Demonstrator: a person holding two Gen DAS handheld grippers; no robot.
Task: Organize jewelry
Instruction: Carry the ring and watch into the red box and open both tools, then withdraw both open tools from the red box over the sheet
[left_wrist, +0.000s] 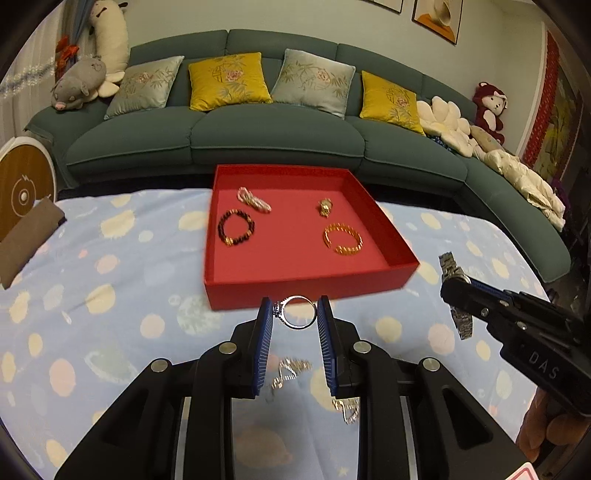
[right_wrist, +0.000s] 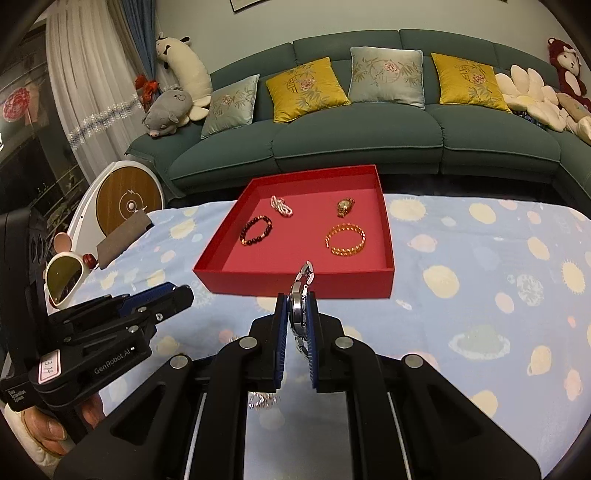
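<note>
A red tray (left_wrist: 306, 286) (right_wrist: 295, 284) sits on the patterned cloth and holds a dark bead bracelet (left_wrist: 236, 228) (right_wrist: 256, 230), a pearl strand (left_wrist: 254, 199) (right_wrist: 281, 206), a gold bangle (left_wrist: 343, 239) (right_wrist: 345, 240) and a small gold watch (left_wrist: 325, 206) (right_wrist: 345, 206). My left gripper (left_wrist: 295, 314) (right_wrist: 162, 295) is shut on a silver ring (left_wrist: 297, 312), just in front of the tray. My right gripper (right_wrist: 300, 314) (left_wrist: 458, 291) is shut on a silver watch (right_wrist: 301, 302) (left_wrist: 452, 271), held near the tray's front wall.
Loose silver chains (left_wrist: 290, 373) (right_wrist: 260, 400) lie on the cloth below the grippers. Sunglasses (right_wrist: 64, 275) and a brown pouch (right_wrist: 123, 236) (left_wrist: 27, 240) lie at the left. A green sofa (left_wrist: 273, 129) stands behind the table.
</note>
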